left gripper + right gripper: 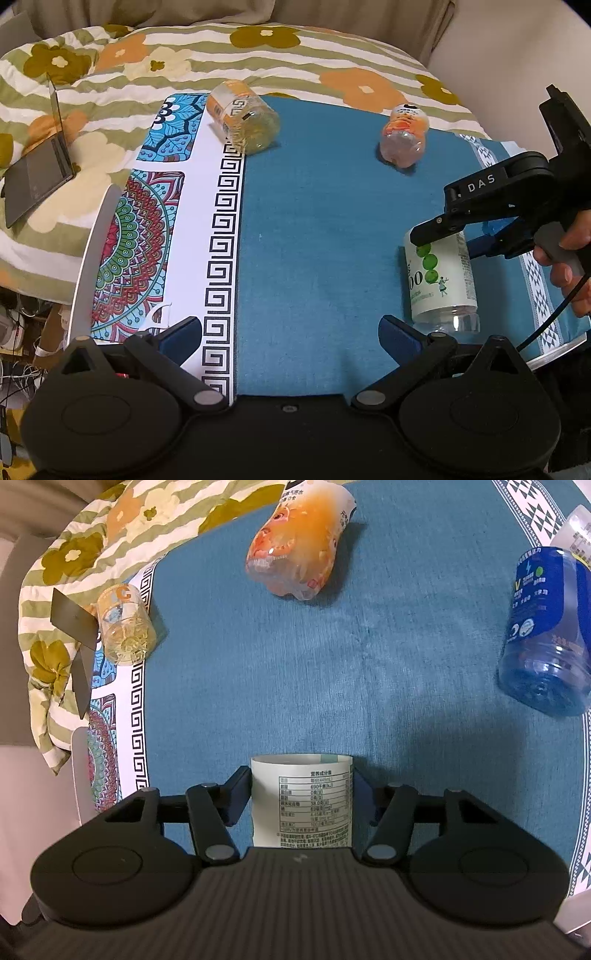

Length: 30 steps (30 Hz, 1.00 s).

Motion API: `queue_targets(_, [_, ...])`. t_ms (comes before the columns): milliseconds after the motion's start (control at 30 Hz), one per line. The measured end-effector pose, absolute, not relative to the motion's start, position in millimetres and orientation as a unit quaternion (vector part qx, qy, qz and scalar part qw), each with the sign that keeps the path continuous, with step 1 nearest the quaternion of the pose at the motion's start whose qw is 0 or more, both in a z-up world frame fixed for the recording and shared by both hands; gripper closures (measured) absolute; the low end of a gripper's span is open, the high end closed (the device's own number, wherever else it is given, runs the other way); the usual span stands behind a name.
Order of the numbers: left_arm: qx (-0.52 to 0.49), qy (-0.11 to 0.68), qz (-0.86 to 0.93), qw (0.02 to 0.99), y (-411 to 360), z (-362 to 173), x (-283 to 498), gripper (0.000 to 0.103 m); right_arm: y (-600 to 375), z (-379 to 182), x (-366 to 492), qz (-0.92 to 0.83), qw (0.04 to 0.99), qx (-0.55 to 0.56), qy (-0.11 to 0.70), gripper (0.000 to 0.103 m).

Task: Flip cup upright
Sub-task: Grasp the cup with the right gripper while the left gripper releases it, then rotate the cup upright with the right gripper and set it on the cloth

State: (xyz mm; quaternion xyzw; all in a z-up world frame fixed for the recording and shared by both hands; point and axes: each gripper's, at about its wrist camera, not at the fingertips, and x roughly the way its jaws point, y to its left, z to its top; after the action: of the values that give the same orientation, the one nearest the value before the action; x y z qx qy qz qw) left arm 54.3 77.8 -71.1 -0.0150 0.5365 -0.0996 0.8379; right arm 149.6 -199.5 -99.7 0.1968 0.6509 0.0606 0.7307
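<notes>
Right gripper (pixel 301 799) pinching green-label cup (pixel 301 805) on blue cloth (pixel 332 664) — left gripper (pixel 291 332) spread wide, holding nothing

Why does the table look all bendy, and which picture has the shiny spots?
Left wrist view: the fisheye lens bows the blue cloth and its patterned border, and the room is dim. Right wrist view: the same curving, small glints on the orange cup and blue cup, and the right claw around the white cup casts a soft shadow.
</notes>
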Motion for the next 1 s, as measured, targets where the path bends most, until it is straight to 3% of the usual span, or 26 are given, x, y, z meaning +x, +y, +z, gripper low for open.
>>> queue_targets(267, [-0.017,0.534,-0.094,0.840,79,-63,53,0.000,-206,-58,134,0.071,0.768,0.208,0.602,0.032])
queue_targets(533, [-0.009,0.517,-0.089,0.852,81,-51,52,0.000,-198,-6,93,0.057,0.880,0.127,0.454,0.032])
queue_targets(1000, [0.036,0.469,-0.083,0.878,68,-59,39,0.000,-175,-81,29,0.035,0.973,0.026,0.227,0.030])
